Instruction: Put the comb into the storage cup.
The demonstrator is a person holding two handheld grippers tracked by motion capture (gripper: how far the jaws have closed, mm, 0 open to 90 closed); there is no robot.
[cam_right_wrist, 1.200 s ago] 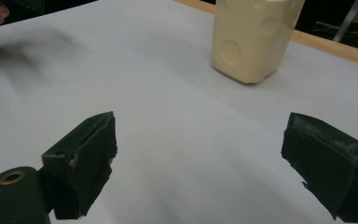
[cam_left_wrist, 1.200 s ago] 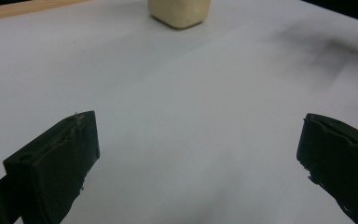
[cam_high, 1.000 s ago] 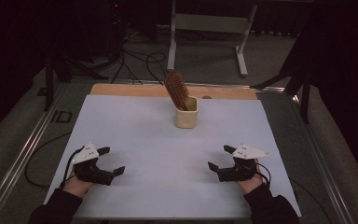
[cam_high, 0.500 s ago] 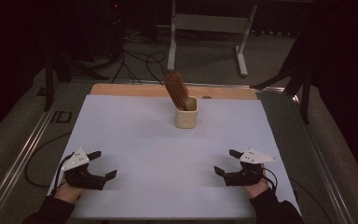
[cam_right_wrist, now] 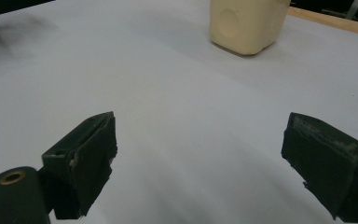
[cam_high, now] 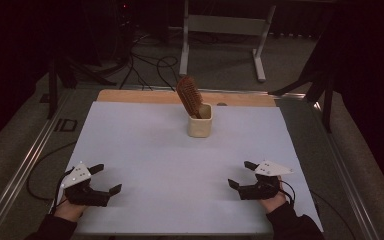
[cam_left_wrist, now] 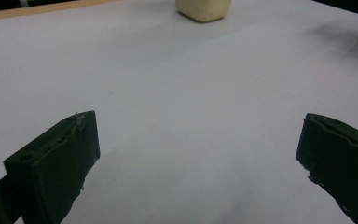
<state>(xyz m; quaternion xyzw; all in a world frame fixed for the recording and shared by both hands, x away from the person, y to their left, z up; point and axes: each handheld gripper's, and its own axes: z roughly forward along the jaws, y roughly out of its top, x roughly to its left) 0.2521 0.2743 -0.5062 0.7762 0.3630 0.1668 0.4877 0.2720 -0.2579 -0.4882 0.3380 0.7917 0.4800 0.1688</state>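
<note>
Both hand-held grippers sit low at the person's edge of the tabletop [cam_high: 145, 150], one at each side, and neither carries anything. On the left hand-held gripper [cam_high: 106, 180] the two black jaws stand wide apart, with bare white surface between them in the left gripper view. The right hand-held gripper [cam_high: 241, 175] is spread just as wide, again with nothing but tabletop in the gap.

Well ahead of both, toward the far side and roughly midway between them, stands a cream cup [cam_high: 200, 121]. A brown hairbrush [cam_high: 189, 95] stands in it, handle down inside the cup, its bristled head up and leaning away to the left. From the right hand-held gripper the cup [cam_right_wrist: 247, 23] lies ahead and to the right; from the left one it [cam_left_wrist: 203, 8] lies straight ahead, far off.

Judged from this, the work is at a resting point: either a start before any reach, or the brush already stowed and the hands parked. If the brush is to come out, the next move calls for a long reach forward, a grip on the brush's head or neck above the rim, and probably the other hand-held gripper steadying the light cup so it does not tip or slide.
</note>
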